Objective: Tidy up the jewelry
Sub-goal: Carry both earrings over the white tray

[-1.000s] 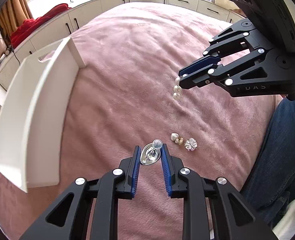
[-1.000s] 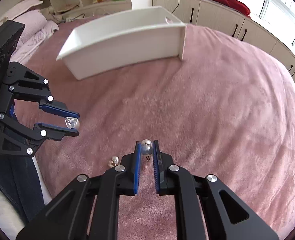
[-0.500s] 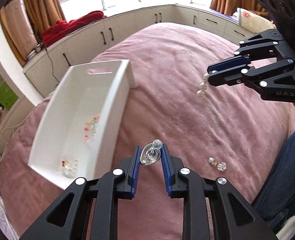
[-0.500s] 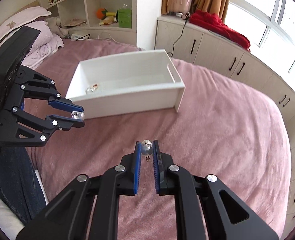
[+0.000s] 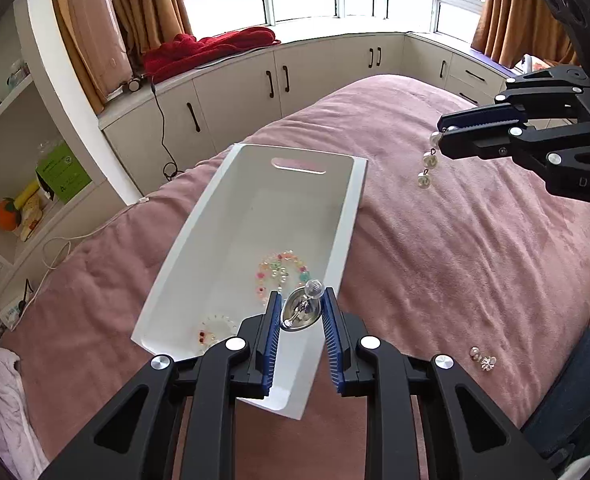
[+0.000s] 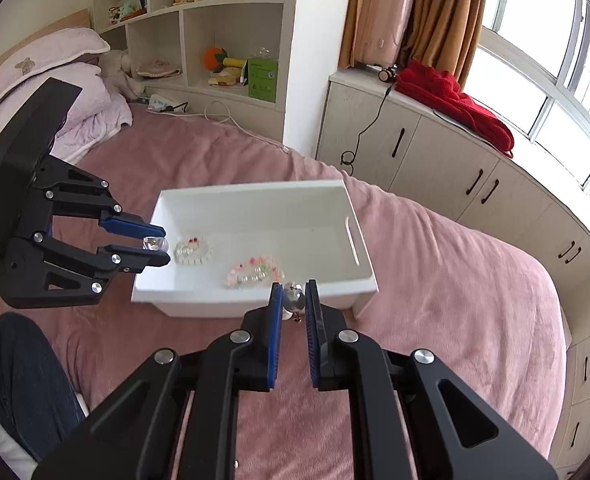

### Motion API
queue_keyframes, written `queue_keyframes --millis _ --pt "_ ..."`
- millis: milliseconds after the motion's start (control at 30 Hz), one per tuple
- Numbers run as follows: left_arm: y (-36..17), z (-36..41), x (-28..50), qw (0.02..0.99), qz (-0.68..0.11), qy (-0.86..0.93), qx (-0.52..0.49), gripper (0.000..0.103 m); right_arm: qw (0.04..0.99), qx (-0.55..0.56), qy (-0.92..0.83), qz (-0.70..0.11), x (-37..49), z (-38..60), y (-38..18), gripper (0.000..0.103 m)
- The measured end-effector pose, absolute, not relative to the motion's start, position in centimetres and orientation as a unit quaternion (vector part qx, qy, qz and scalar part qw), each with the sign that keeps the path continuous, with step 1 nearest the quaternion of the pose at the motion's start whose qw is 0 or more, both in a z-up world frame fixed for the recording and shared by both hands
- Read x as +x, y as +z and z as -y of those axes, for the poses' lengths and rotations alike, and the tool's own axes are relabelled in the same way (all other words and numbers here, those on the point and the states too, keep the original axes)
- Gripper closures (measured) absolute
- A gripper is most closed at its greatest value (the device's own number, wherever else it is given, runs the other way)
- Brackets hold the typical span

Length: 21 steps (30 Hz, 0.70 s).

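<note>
My left gripper [image 5: 302, 306] is shut on a silver earring with a clear bead [image 5: 303, 309] and holds it over the near end of the white tray [image 5: 255, 172]. It also shows in the right wrist view [image 6: 157, 247]. My right gripper [image 6: 293, 299] is shut on a pearl drop earring [image 6: 293, 297], above the bed just short of the tray's long wall [image 6: 251, 302]. In the left wrist view the pearls [image 5: 428, 166] hang from it. Two bead bracelets [image 5: 281, 270] [image 5: 215, 326] lie in the tray.
Two small earrings [image 5: 481, 358] lie on the pink bedspread [image 5: 455, 260] at the right. A person's jeans-clad leg [image 6: 27, 376] is beside the bed. Cabinets, shelves and windows stand beyond the bed.
Both grippers have risen and moved toward the tray with their earrings. The left one has come over the tray's near end; the right one has come up to its long wall.
</note>
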<state>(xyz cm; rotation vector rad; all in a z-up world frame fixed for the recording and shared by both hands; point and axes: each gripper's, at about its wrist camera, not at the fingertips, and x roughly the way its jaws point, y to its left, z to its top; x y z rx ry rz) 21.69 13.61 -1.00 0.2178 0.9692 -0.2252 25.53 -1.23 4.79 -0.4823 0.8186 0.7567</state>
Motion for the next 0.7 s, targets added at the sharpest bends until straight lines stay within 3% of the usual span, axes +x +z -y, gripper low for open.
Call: queue_keyframes --millis 300,700 --pt "-0.2 -18.2 24.8 0.882 -0.463 -0.068 0.063 0.078 0.821 -0.216 0.361 -0.386 29.3 -2.7 5.0 0.091" --pt "-3.7 -21.0 28.0 0.868 -0.493 -0.038 0.047 0.078 0.807 -0.207 0.366 -0.415 32.5 -7.4 1.5 0.091"
